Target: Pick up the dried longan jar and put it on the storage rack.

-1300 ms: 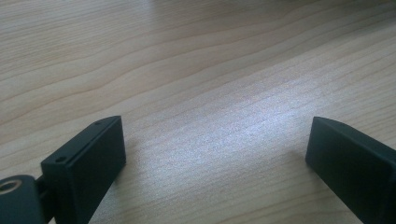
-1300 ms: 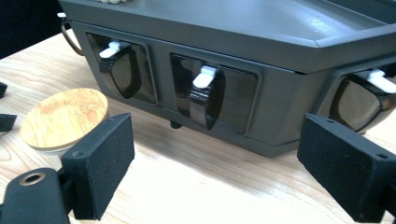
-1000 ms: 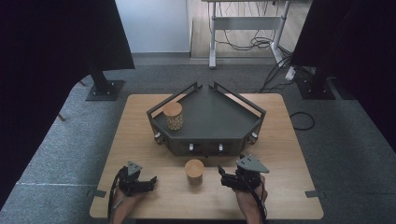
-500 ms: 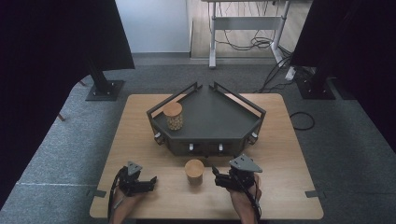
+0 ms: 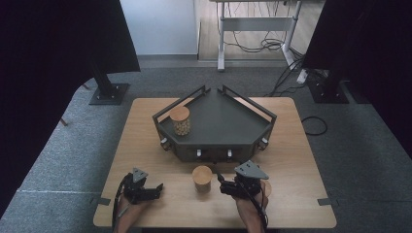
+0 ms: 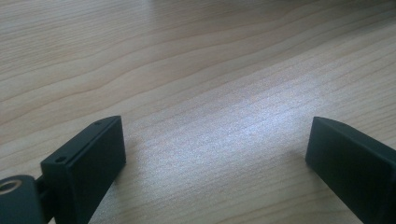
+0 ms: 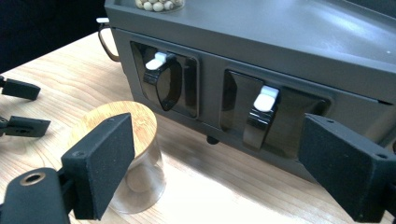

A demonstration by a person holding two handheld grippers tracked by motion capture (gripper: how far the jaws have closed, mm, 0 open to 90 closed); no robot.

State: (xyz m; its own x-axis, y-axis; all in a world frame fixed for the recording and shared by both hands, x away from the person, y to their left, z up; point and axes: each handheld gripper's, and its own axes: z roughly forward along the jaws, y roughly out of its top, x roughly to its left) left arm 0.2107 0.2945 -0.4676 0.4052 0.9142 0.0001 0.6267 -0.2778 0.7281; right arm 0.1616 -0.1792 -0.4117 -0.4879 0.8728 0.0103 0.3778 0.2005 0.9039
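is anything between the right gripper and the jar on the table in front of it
Nothing visible. The right gripper, jaws open, points at the wooden-lidded jar with bare table between them; the grey tray sits behind the jar.

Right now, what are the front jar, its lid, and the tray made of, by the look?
Jar: clear glass or plastic, glossy; contents show through.
Lid: light wood, maybe bamboo, matte; striped grain.
Tray: dark grey, satin, soft sheen; metal or plastic, can't tell.
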